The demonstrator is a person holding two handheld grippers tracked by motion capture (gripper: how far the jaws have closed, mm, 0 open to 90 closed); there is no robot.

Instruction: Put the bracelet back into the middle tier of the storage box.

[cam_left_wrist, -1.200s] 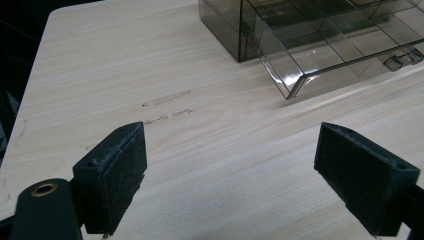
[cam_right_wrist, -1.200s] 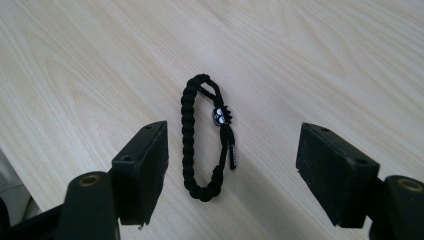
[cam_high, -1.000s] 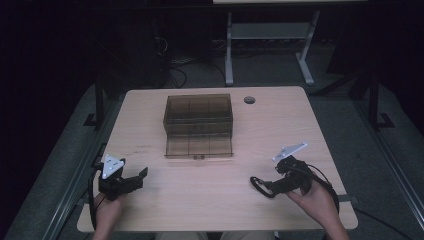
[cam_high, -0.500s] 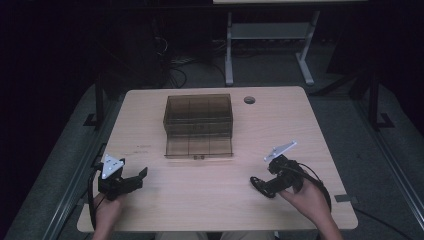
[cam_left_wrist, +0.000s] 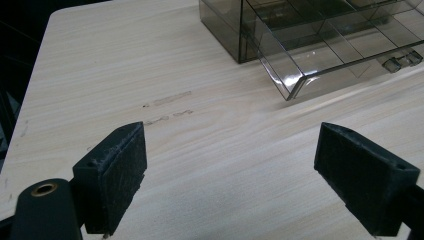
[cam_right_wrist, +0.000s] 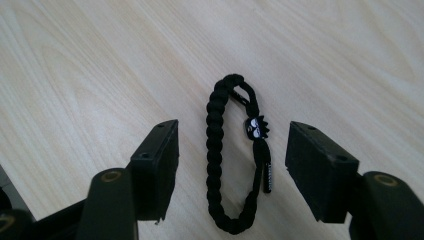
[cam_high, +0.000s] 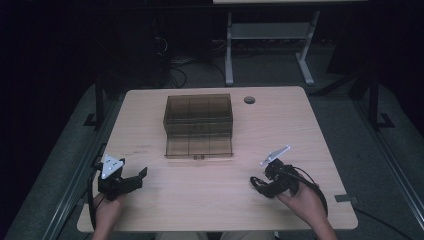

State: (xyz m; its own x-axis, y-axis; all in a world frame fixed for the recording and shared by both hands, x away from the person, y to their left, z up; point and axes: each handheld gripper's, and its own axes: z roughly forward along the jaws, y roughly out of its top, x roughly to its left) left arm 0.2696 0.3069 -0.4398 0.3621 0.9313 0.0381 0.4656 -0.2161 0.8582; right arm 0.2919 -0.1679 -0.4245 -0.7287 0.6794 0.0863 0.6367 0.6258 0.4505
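Note:
A black braided bracelet (cam_right_wrist: 215, 150) with a small cartoon-face bead lies flat on the wooden table (cam_high: 200, 200), near its front right. My right gripper (cam_right_wrist: 234, 145) hovers right over it, one jaw on each side. The jaws have just been closing, and neither pad touches the bracelet. From above, that gripper (cam_high: 260, 183) points left, with a hand behind it. At the front left my left gripper (cam_high: 131, 181) rests wide open above bare wood (cam_left_wrist: 232, 150), nothing between its jaws.
A smoky transparent compartment box (cam_high: 198, 120) stands at the table's middle back, its front flap lying open toward me (cam_left_wrist: 310, 35). A round cable hole (cam_high: 249, 100) sits to its right. Dark floor and a white stand lie beyond the table.
My right gripper has shifted left along the table's front. The left gripper has stayed where it was.

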